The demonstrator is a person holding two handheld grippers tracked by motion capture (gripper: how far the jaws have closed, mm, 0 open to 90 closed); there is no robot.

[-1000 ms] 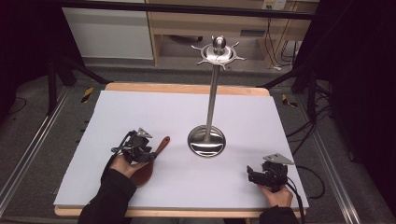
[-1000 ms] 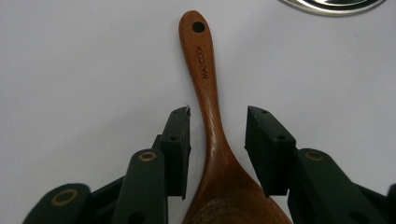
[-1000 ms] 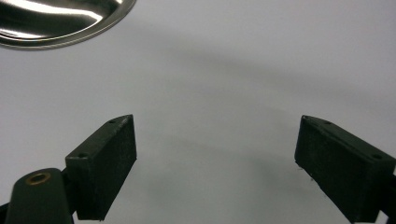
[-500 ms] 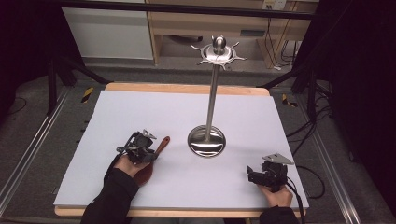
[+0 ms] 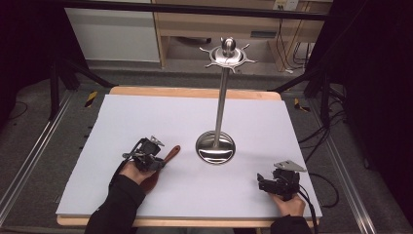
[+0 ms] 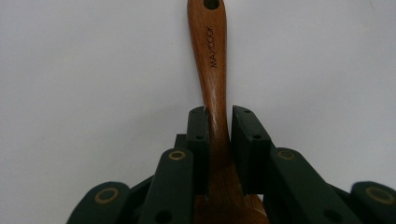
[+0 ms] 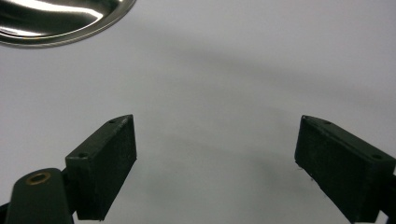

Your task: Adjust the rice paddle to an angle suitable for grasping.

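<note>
Left tongs (image 6: 218, 126): I've just closed them on the wooden spoon (image 6: 211, 51) handle, lower centre of frame
Right tongs (image 7: 215, 154): I hold them wide, nothing between, above bare tabletop (image 7: 224, 70)

Left gripper (image 6: 218, 122): jaws have just been closing and now clamp a wooden spoon (image 6: 212, 60) by the neck of its handle. The handle runs straight away over the white table (image 6: 84, 70); it bears a printed brand name and a hanging hole at its far end.

The left gripper (image 5: 157, 157) rests low, its jaws having just closed to a narrow gap. The right gripper (image 5: 265, 183) rests low with jaws wide apart.
</note>
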